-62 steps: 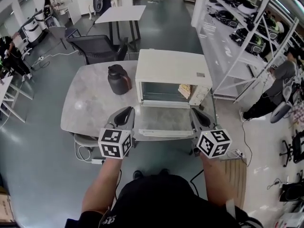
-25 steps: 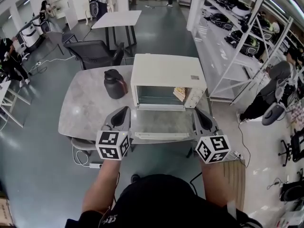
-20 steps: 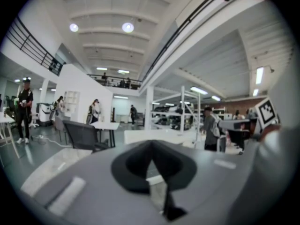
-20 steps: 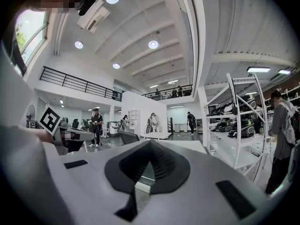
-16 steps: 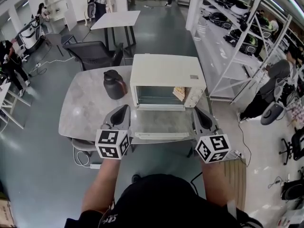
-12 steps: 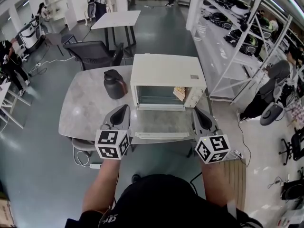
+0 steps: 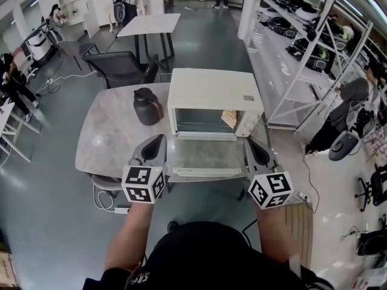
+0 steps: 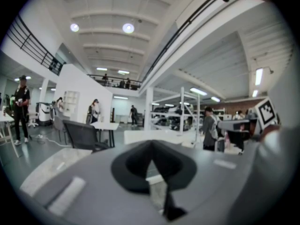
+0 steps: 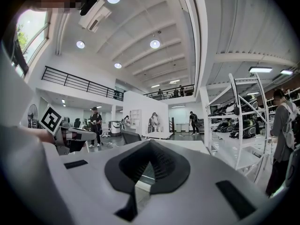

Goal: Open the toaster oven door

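In the head view, a cream, box-shaped toaster oven (image 7: 214,95) is seen ahead, between the left gripper (image 7: 156,142) and the right gripper (image 7: 253,145), on a rounded grey stone-patterned table (image 7: 109,141). Its glass door (image 7: 208,153) lies folded down flat between the two grippers, with the pale handle (image 7: 205,172) at the table's near edge. A matte black jug (image 7: 148,106) stands ahead of the left gripper, with bare tabletop further left.

In the left gripper view, the smooth grey jaws are clenched together, empty.

In the right gripper view, the jaws are likewise pressed closed, empty.
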`<state>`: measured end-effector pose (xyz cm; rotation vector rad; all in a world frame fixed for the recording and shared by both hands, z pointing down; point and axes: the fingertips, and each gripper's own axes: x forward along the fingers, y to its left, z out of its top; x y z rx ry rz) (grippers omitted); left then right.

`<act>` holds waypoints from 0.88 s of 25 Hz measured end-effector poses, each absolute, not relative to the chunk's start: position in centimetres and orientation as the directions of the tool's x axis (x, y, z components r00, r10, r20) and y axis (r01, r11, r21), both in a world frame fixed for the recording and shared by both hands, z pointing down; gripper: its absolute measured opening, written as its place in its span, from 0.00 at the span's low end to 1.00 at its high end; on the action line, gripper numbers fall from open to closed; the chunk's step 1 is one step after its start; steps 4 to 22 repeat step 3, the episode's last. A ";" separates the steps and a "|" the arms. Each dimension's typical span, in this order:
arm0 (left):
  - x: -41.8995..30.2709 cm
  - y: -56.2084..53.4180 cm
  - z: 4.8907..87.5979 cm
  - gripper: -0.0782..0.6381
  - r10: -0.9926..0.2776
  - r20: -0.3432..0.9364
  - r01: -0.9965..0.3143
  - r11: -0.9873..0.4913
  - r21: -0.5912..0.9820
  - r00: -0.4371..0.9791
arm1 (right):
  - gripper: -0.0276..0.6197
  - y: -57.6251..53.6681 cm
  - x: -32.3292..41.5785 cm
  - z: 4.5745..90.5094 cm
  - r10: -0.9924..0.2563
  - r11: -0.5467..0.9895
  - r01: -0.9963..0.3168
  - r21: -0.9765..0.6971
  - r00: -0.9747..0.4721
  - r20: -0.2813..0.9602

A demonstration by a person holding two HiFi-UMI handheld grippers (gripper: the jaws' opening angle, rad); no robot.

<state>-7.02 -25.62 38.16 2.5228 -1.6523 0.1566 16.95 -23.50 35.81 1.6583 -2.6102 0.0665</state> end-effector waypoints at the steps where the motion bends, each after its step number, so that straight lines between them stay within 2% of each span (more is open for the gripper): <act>1: -7.0 -25.6 38.2 0.12 -0.904 0.153 -0.917 -0.396 0.045 0.398 | 0.03 -23.5 16.9 35.8 -0.902 0.427 -0.904 -0.009 -0.427 0.063; 22: -7.0 -25.5 38.2 0.12 -0.904 0.154 -0.917 -0.397 0.045 0.398 | 0.03 -23.5 16.7 35.7 -0.899 0.433 -0.901 -0.008 -0.433 0.061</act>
